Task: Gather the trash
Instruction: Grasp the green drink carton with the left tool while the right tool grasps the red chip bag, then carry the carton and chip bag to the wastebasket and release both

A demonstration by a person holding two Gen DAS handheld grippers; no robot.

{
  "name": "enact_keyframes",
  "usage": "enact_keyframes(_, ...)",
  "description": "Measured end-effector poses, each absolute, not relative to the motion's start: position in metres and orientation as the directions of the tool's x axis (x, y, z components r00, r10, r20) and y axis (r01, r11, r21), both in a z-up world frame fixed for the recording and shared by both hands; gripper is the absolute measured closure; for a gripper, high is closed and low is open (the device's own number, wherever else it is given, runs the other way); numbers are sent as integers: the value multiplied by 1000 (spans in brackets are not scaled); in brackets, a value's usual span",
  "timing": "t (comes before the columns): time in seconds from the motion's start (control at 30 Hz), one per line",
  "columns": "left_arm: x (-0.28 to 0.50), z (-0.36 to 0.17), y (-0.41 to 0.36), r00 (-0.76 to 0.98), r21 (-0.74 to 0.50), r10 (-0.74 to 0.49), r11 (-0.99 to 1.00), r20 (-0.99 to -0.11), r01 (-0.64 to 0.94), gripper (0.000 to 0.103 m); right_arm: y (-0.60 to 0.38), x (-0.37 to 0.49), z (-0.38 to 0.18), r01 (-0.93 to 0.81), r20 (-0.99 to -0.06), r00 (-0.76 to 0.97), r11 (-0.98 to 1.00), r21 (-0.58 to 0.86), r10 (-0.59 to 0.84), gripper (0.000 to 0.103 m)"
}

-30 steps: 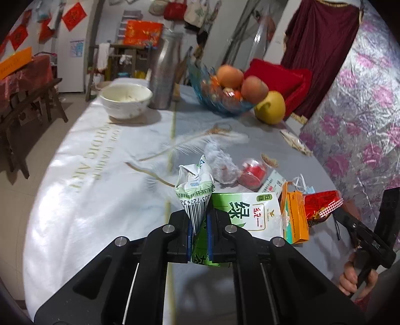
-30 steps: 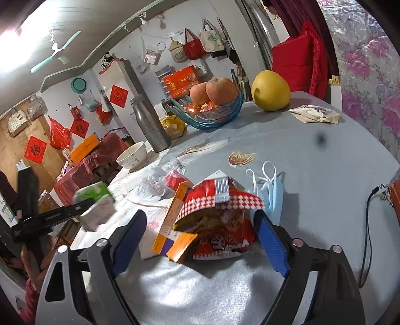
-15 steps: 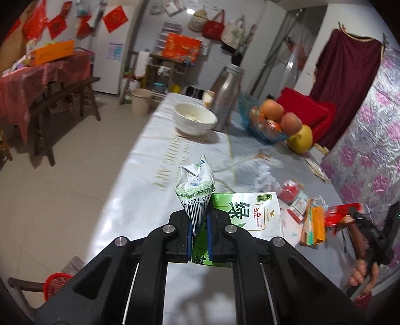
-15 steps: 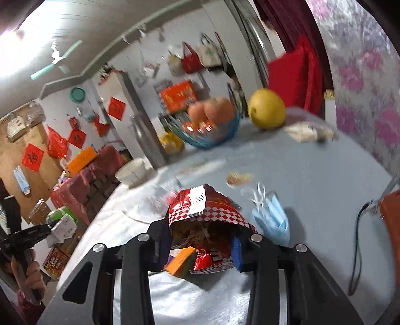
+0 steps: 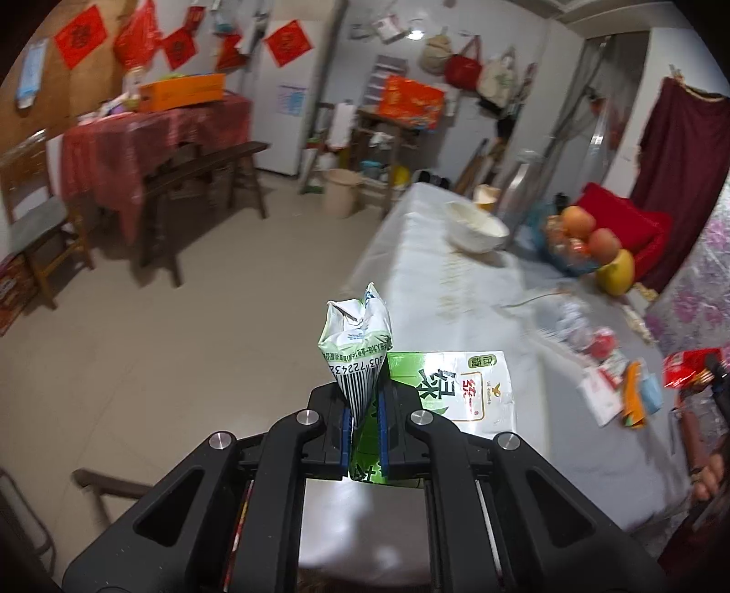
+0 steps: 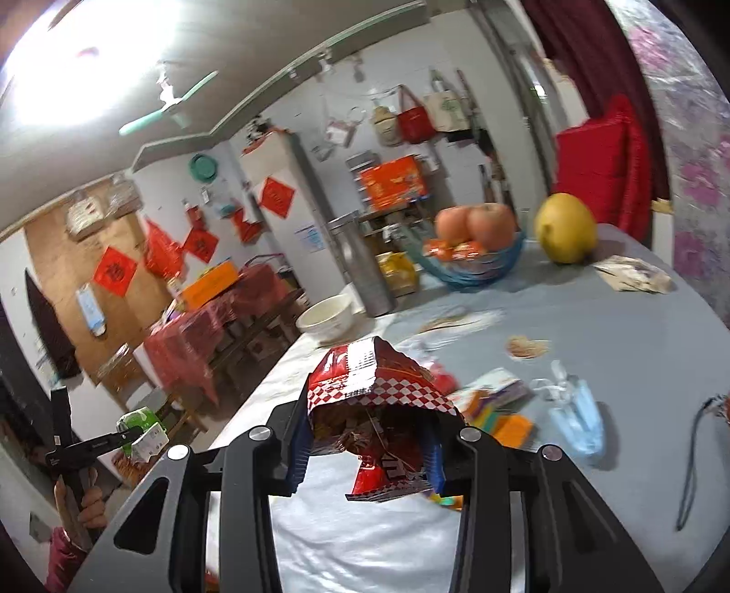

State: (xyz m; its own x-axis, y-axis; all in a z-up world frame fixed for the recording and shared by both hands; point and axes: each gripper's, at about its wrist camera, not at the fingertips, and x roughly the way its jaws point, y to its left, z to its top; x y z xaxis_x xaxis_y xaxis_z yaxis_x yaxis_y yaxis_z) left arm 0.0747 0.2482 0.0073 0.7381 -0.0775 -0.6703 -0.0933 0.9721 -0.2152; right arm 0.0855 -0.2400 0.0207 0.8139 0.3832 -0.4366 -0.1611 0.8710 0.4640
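Two tongs, one item each: carton (image 5: 360, 360) (green), red bag (image 6: 378, 410)

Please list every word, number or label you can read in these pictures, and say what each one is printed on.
"绿": large character on the green drink carton held in the left gripper.
"统一": red brand mark on the same carton.
"7224": part of the barcode digits on the carton's crumpled top; the rest is cut off.
Red snack bag in the right gripper: print too blurred.
Red wall squares: characters too blurred.
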Motion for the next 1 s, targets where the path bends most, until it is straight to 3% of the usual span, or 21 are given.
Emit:
enact_keyframes(0.23,33,-24,322,665,-199,-1,954,-747,-222,93,-162,92,35,-306,-451,737,843,442,504,63)
enact_keyframes(0.73,-6,-141,397,482,-233,-56,919,-875,-317,89,22,82,48,-577,-536,486,714,397,690,63)
enact_keyframes(0.77,-5,-146,397,475,-229,-53,920,-879,-320,85,34,81,48,-591,-545,466,704,395,697,63)
enact_keyframes(0.83,-6,-154,403,465,-220,-43,917,-884,-332,65,54,79,48,-613,-559,433,685,392,707,63)
enact_keyframes(0.87,-8,-156,406,465,-221,-39,913,-885,-344,44,63,78,47,-623,-565,417,676,392,712,63)
enact_keyframes(0.9,-11,-158,410,468,-226,-33,905,-883,-362,29,73,77,46,-633,-571,400,667,394,717,63)
enact_keyframes(1.0,-16,-152,422,488,-249,-36,890,-872,-381,25,100,75,42,-661,-591,343,634,401,730,63)
